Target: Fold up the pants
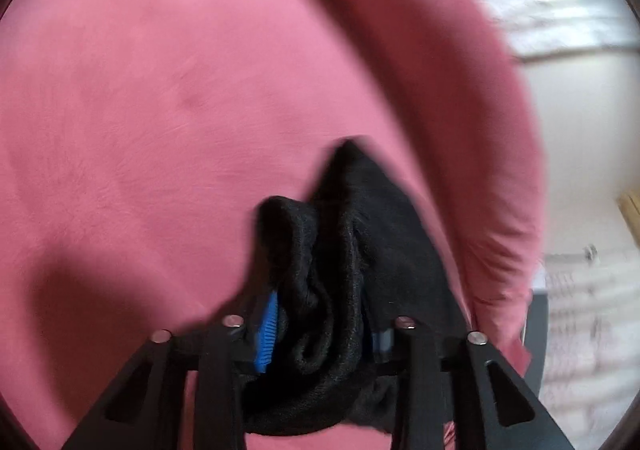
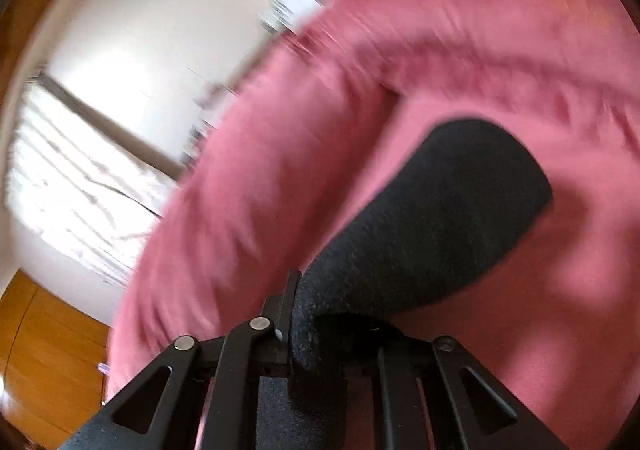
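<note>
The black pants [image 1: 352, 270] are soft and floppy, and they look light. They hang and bunch up, so I judge they will sag wherever I do not hold them. I think the best place to hold them is at an edge or a corner, one in each hand, so the cloth stays spread out.

They are held up over a pink bed cover [image 1: 140, 110], between my two grippers. The left gripper [image 1: 320, 334] is closed tight on a thick bunch of the black cloth. The right gripper [image 2: 320, 334] is pinched shut on another part of it.

The left view shows folds and wrinkles, and a blue pad [image 1: 267, 330] on one finger. The right view shows a smooth, rounded piece [image 2: 440, 218] sticking out, and a wood floor [image 2: 44, 354] beside the bed. Both views are blurry.
</note>
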A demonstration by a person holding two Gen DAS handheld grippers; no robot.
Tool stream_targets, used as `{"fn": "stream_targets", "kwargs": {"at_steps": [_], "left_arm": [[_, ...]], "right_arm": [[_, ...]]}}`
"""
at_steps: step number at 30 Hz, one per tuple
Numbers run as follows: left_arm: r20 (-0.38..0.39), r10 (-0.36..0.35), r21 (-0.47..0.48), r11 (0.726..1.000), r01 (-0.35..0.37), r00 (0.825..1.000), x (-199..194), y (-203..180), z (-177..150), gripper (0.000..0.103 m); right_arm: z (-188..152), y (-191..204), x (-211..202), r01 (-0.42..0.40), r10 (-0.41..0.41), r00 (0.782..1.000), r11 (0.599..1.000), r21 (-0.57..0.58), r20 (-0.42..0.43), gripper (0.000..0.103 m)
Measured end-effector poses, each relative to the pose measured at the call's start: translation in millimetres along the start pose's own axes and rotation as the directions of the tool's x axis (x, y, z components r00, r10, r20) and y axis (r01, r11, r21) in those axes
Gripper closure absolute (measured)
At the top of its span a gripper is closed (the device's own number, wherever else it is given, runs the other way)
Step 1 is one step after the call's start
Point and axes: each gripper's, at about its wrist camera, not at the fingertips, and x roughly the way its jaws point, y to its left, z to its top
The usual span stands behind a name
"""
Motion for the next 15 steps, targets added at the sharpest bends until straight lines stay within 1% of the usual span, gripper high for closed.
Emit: {"fn": "stream_targets", "kwargs": {"at_steps": [1,2,3,4,5,6,7,9,11,12,13,14,15], "left_arm": [[-0.008,-0.076,-0.083,0.994,0.075,0.997,6,11,4,0.057],[-0.008,-0.103,-0.119,0.988,0.101,0.995,5,16,3,0.054],[-0.003,-0.122,-0.147,0.982,0.120,0.993,2,19,3,0.053],[-0.003,-0.121,-0.147,0.982,0.119,0.993,0,19,3,0.051],[-0.002,-0.108,-0.140,0.985,0.106,0.994,-3,18,3,0.046],[0.007,-0.078,-0.129,0.989,0.078,0.997,-12,18,-3,0.043],[0.021,-0.051,-0.123,0.991,0.053,0.998,-21,16,-7,0.035],[0.068,-0.014,-0.101,0.995,0.021,0.998,-43,12,-19,0.034],[0.137,0.043,-0.037,0.999,-0.038,0.990,-68,4,-34,0.033],[0.175,0.065,0.012,0.998,-0.068,0.983,-80,-2,-41,0.033],[0.188,0.074,0.040,0.996,-0.083,0.979,-84,-8,-41,0.034],[0.195,0.096,0.102,0.988,-0.117,0.976,-88,-16,-45,0.034],[0.193,0.108,0.141,0.981,-0.137,0.975,-87,-22,-47,0.034]], "right_arm": [[-3,-18,16,0.068,-0.067,0.994,0.998,0.012,-0.090,0.072],[-8,-34,28,0.183,-0.175,0.970,0.983,0.032,-0.169,0.063],[-16,-53,32,0.308,-0.285,0.932,0.948,0.077,-0.226,0.055],[-25,-70,26,0.293,-0.253,0.941,0.942,0.165,-0.226,0.055],[-31,-79,16,0.227,-0.189,0.966,0.947,0.229,-0.177,0.055],[-36,-84,5,0.188,-0.153,0.977,0.945,0.268,-0.147,0.053],[-41,-86,-3,0.202,-0.165,0.974,0.942,0.269,-0.152,0.052],[-48,-79,-17,0.234,-0.200,0.966,0.946,0.224,-0.161,0.051],[-60,-63,-33,0.212,-0.186,0.972,0.957,0.198,-0.142,0.051],[-68,-53,-39,0.184,-0.157,0.977,0.962,0.203,-0.142,0.051],[-78,-40,-43,0.132,-0.100,0.984,0.967,0.220,-0.150,0.051],[-92,-23,-44,0.072,-0.032,0.985,0.970,0.233,-0.170,0.051],[-103,-7,-42,0.030,0.016,0.980,0.973,0.228,-0.199,0.050]]}}
